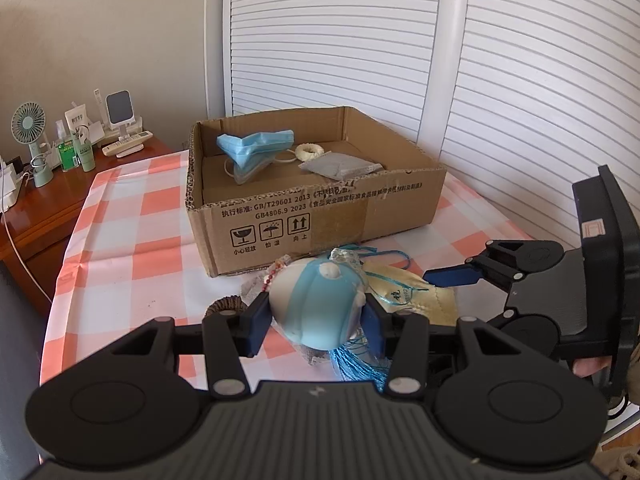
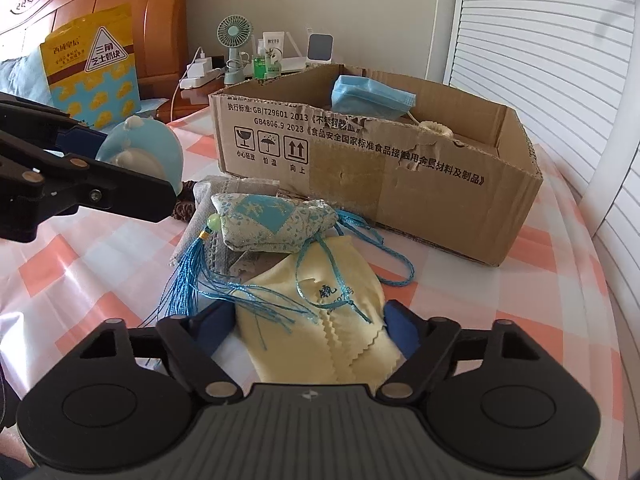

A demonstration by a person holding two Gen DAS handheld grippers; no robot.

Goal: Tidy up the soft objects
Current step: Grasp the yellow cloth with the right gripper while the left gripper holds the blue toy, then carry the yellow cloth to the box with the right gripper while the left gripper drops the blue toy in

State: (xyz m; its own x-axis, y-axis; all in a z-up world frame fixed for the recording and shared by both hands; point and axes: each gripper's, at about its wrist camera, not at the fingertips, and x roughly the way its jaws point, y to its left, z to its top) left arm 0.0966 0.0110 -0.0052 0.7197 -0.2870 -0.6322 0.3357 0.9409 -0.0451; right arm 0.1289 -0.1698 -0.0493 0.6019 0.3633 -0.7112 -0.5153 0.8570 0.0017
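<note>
So the left tongs (image 1: 316, 314) are pinching a squishy blue-and-white ball toy (image 1: 320, 304), one pad on each side, holding it up off the bench (image 1: 120, 248). In the right wrist view you can see that same toy hanging at about 9 o'clock, clear of the checkered cloth.

The right tongs (image 2: 310, 330) are spread around a pale yellow cloth (image 2: 320, 320) with a zigzag edge. The pads sit on either side of it, but I can't tell if they're really pressing on it. The cloth lies flat on the bench, right in the middle of that view's lower half.

Just past the yellow cloth, toward 12 o'clock, there's a little blue patterned sachet (image 2: 272, 220) with a blue tassel (image 2: 188, 276) trailing down to 8 o'clock and a blue cord (image 2: 384, 256) looping off to 3 o'clock. It's lying on some grey fabric (image 2: 212, 248), and its strings run over the yellow cloth.

Further out at 12 o'clock is the open cardboard box (image 1: 320, 216), sitting on the bench. Inside it: a blue face mask (image 1: 256, 148), a small cream ring thing (image 1: 308, 152) and a grey folded cloth (image 1: 340, 168).

Way off at 10 o'clock in the left view, a wooden side table (image 1: 60, 196) has a small green fan (image 1: 30, 136) and some bottles.
</note>
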